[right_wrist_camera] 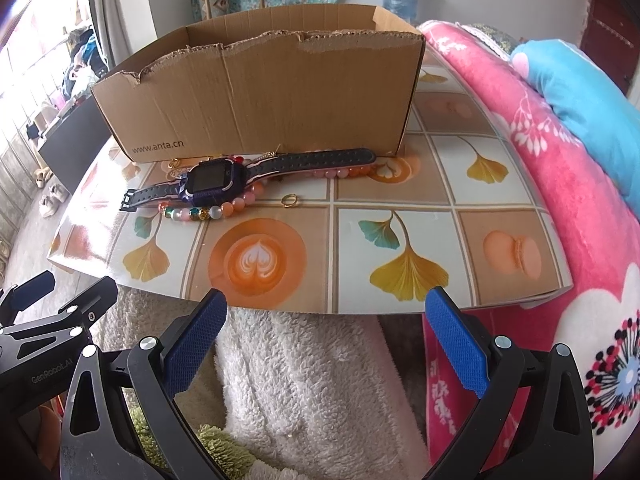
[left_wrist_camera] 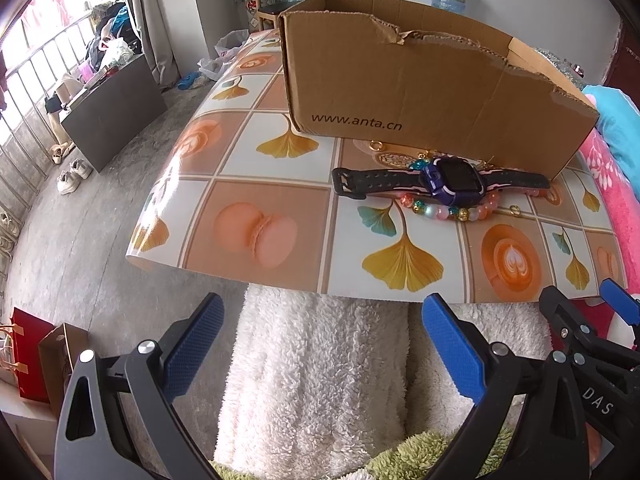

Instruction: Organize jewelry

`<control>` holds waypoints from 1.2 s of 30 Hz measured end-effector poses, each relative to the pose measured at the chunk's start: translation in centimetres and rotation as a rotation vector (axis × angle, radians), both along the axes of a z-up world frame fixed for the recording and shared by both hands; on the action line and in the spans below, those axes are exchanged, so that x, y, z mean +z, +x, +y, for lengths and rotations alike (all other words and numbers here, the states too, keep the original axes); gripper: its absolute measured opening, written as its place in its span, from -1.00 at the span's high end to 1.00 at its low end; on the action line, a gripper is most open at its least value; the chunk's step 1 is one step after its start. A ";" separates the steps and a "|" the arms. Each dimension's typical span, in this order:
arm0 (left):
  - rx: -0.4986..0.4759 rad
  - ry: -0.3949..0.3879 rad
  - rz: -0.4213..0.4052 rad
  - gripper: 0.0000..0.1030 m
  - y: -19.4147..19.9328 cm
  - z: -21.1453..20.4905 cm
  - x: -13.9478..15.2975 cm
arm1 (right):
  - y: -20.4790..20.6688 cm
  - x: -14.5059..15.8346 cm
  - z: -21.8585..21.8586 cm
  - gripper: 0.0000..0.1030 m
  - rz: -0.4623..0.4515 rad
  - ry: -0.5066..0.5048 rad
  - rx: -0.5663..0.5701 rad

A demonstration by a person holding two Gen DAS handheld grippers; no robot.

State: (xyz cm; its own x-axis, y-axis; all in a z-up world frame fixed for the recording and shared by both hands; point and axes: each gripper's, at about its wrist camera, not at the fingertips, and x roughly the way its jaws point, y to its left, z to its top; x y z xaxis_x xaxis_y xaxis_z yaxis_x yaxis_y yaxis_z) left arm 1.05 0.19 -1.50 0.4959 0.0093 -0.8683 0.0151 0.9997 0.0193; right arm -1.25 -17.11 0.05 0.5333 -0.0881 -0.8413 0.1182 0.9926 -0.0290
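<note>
Cardboard box and loose jewelry ahead of two empty, spread tongs.

Left wrist view: left gripper (left_wrist_camera: 322, 342) gapes empty short of the table edge (left_wrist_camera: 224, 272); watch (left_wrist_camera: 444, 182) lies ahead and right, across a bead bracelet (left_wrist_camera: 452, 210), just before the box (left_wrist_camera: 420, 92). Right wrist view: right gripper (right_wrist_camera: 326, 338) likewise gapes; gold ring (right_wrist_camera: 289, 199) straight ahead. Nothing looks stowed; next, reach and pinch. The overlap may hinder.

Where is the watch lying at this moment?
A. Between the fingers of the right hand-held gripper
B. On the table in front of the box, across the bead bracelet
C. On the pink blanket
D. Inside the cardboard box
B: the watch lies flat on the table before the cardboard box, resting over the bead bracelet; both hand-held grippers are open and empty.
</note>
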 end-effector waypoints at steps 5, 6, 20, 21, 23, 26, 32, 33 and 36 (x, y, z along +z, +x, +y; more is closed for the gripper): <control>0.004 0.000 0.020 -0.89 0.7 0.2 -0.5 | 0.6 -0.4 0.2 -0.86 0.017 -0.007 0.004; 0.005 0.000 0.024 -0.89 0.9 0.2 -0.7 | 0.8 -0.6 0.2 -0.86 0.023 -0.008 0.004; -0.006 0.013 0.025 -0.89 2.8 1.7 -0.6 | 2.6 0.1 -1.1 -0.86 0.016 0.000 0.011; -0.010 0.022 0.014 -0.89 2.8 1.9 -0.4 | 2.7 0.3 -1.5 -0.86 0.008 -0.003 0.012; -0.028 0.028 -0.007 -0.89 3.0 2.2 -0.1 | 3.0 0.5 -2.2 -0.86 -0.001 -0.007 0.014; -0.062 -0.013 -0.047 -0.89 3.2 2.8 0.2 | 3.2 0.7 -3.6 -0.86 -0.008 0.034 0.026; -0.140 -0.228 -0.113 -0.89 4.3 4.2 1.0 | 4.8 0.9 -6.2 -0.86 -0.019 0.085 0.000; -0.143 -0.232 -0.104 -0.89 4.7 4.2 1.0 | 5.2 0.9 -6.4 -0.86 -0.017 0.089 -0.002; -0.164 -0.294 -0.079 -0.89 6.1 4.1 0.8 | 5.7 0.9 -6.7 -0.86 -0.010 0.098 -0.003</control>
State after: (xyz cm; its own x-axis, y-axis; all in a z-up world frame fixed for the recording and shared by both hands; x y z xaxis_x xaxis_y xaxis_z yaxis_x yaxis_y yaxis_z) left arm 7.17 4.29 -0.66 0.5355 -0.3212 -0.7811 0.1861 0.9470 -0.2619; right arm 4.40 -23.78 0.99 0.5417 -0.0068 -0.8405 0.1208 0.9902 0.0698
